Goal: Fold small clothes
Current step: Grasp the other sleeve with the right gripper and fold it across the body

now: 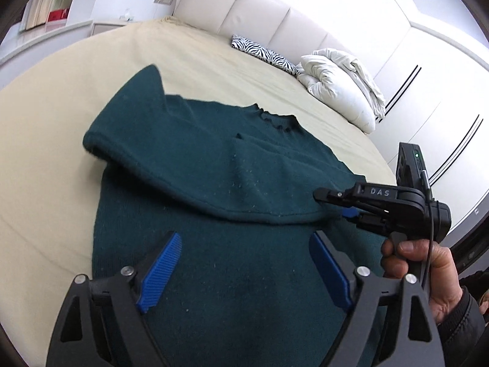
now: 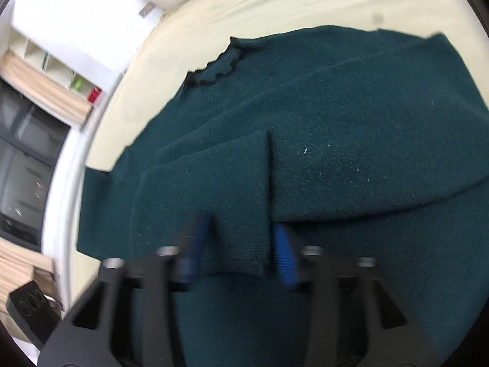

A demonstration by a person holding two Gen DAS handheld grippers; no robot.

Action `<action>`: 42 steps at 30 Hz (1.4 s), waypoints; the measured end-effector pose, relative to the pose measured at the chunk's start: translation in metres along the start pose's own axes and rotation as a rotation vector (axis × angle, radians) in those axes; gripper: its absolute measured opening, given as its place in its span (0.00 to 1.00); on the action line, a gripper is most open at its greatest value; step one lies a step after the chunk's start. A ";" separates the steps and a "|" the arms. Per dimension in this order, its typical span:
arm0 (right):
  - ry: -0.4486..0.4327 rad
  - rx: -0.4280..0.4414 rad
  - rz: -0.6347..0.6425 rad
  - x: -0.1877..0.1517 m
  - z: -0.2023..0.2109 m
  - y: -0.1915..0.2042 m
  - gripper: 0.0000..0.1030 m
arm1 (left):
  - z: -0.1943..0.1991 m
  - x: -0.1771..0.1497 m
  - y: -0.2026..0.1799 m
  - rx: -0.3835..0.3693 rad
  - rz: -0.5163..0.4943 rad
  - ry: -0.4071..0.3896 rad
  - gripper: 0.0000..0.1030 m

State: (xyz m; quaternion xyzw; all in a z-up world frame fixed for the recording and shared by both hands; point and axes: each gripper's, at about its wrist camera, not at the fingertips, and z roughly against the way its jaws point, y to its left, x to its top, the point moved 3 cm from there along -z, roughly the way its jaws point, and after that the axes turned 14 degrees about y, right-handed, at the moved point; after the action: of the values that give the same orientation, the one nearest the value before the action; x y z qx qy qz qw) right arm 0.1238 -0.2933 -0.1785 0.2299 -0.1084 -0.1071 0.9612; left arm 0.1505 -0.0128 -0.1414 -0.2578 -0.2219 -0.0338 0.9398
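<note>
We see the bed [image 1: 214,58] filling most of both views, its pale sheet smooth, and on it the dark green sweater [image 1: 232,263] lies flat across the centre and lower half of the left wrist frame, collar toward the headboard. It is a soft knit with some weight, we judge: it will drape and sag rather than hold a line, and its fuzzy surface should give the ribbed pads good purchase, so slipping seems unlikely. One sleeve [image 2: 232,214] is folded across the chest, its cuff hem at lower centre of the right wrist view. The left tool [image 1: 243,270] hovers over the body panel with jaws wide apart and nothing between them. The right tool [image 2: 240,253] has its jaws drawn in around that cuff; whether the pads already press it we cannot tell through the blur. We would pinch hems and seams, where the knit is doubled.
</note>
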 end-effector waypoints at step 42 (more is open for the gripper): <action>-0.157 -0.126 0.261 0.059 0.085 0.066 0.07 | 0.030 -0.010 0.016 -0.133 0.037 -0.016 0.78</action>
State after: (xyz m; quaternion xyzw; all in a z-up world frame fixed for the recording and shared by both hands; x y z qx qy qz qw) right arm 0.1686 -0.2868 -0.0640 0.1439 -0.2052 -0.0054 0.9681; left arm 0.1325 0.0152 -0.1302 -0.3242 -0.2219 -0.0292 0.9191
